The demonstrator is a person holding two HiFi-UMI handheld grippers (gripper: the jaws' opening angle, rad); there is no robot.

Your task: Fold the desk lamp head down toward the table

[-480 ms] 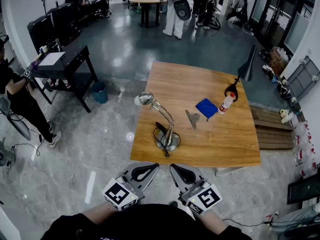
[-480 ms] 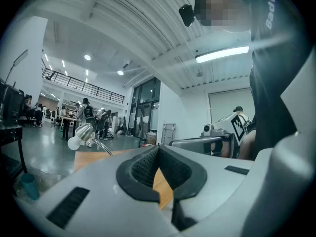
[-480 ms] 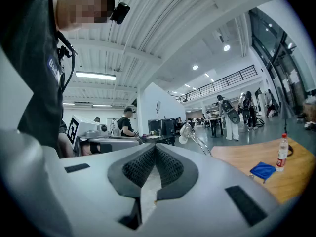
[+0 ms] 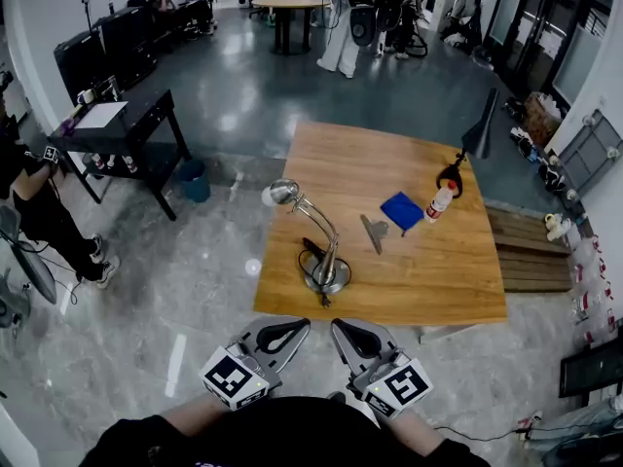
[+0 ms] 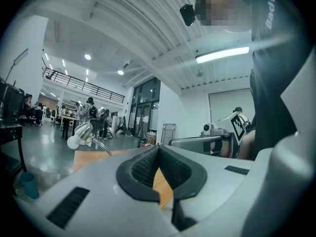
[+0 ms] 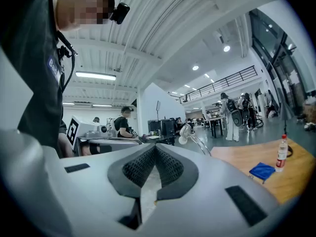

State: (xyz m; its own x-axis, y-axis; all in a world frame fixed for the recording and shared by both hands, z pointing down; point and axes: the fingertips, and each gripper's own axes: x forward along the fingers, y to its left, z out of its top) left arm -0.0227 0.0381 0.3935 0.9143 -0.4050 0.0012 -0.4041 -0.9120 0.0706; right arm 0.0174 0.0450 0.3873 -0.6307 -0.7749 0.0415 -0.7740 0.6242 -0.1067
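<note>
Now both jaws closed on nothing; I see lamp head [image 4: 283, 192] ahead, well apart, nearer left gripper [image 4: 300, 325] than right gripper [image 4: 339, 325].

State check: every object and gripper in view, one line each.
Silver gooseneck desk lamp: upright, head raised, not folded.
Clear red-capped plastic bottle: upright, capped.
Blue cloth: lying flat on wooden table.
Left gripper: shut, empty.
Right gripper: shut, empty.
</note>
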